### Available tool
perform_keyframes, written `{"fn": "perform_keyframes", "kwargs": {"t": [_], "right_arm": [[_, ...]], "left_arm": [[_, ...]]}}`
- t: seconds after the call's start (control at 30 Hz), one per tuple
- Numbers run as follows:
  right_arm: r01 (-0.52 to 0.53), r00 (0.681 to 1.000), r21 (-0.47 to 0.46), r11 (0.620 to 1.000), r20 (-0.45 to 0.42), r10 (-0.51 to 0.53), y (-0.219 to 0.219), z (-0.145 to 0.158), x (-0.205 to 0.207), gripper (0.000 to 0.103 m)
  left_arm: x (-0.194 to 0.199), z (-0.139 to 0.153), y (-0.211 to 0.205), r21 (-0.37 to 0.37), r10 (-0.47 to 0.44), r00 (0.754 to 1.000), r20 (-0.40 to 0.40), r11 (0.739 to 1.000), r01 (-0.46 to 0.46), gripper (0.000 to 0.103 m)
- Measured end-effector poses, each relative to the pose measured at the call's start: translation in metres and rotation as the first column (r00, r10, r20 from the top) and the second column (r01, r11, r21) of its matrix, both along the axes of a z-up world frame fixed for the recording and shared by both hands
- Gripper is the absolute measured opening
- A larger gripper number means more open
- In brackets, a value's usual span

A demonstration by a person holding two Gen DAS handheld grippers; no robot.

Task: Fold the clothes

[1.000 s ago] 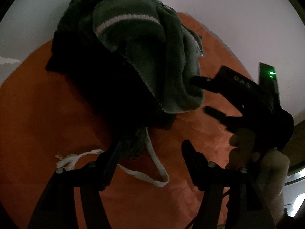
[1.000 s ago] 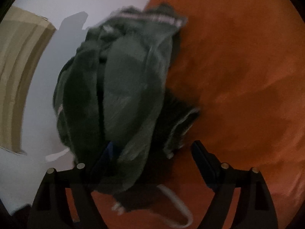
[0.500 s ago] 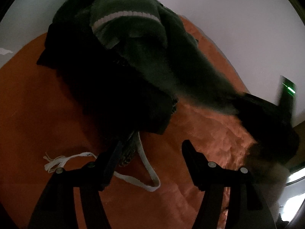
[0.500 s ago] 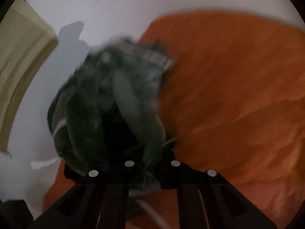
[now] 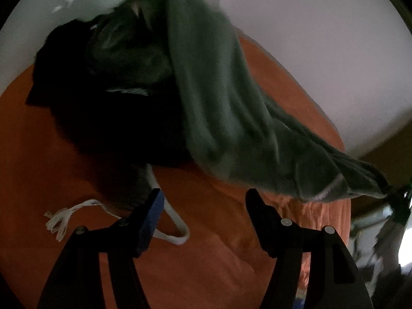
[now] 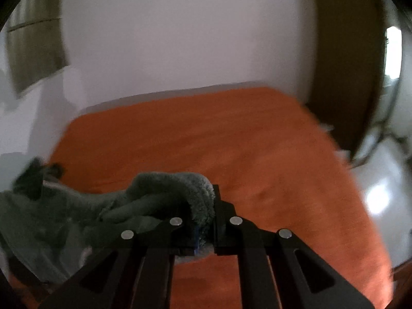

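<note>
Orange bedcover [image 5: 77, 154] bears a dark heap [image 5: 108, 118] and white drawstring [image 5: 175, 229]; right gripper [image 6: 203, 229], earlier open, now clamps the grey-green garment [image 5: 231, 118], stretched to lower right; left gripper [image 5: 203, 206] gapes empty.

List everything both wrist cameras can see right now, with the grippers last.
Grey-green fleece garment: one, stretched from the pile out to the right gripper.
Dark clothes pile: one heap, near black, on the bed's far left part.
White drawstring: one, looped on the bed by the left gripper.
Bed cover: one, orange.
Wall: white, behind the bed.
Door: one, brown, right of the bed.
Left gripper: open, empty.
Right gripper: shut on the garment.
</note>
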State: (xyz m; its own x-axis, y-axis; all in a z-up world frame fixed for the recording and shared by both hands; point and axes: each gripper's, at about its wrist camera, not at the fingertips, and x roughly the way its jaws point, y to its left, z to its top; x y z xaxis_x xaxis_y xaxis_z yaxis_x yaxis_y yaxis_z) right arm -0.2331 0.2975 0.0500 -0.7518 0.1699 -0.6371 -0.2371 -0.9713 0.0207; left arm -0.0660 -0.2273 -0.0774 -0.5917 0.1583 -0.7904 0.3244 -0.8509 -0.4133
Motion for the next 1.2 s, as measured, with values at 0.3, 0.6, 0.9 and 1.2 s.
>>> {"fn": "perform_keyframes", "kwargs": {"t": [0.3, 0.6, 0.9, 1.2], "right_arm": [[-0.005, 0.948, -0.078, 0.997, 0.316, 0.029, 0.133, 0.031, 0.025, 0.006], [0.015, 0.817, -0.257, 0.966, 0.56, 0.136, 0.12, 0.052, 0.06, 0.048], [-0.062, 0.856, -0.31, 0.949, 0.471, 0.21, 0.104, 0.093, 0.135, 0.054], [-0.089, 0.868, -0.359, 0.929, 0.429, 0.249, 0.099, 0.114, 0.152, 0.057]], "left_arm": [[-0.017, 0.053, 0.152, -0.106, -0.321, 0.946, 0.051, 0.94, 0.325, 0.067], [-0.003, 0.15, 0.231, -0.454, -0.453, 0.856, 0.249, 0.727, 0.516, 0.067], [0.031, 0.196, 0.225, -0.455, -0.38, 0.887, 0.264, 0.762, 0.461, 0.067], [0.032, 0.206, 0.228, -0.467, -0.381, 0.893, 0.241, 0.761, 0.45, 0.067]]}}
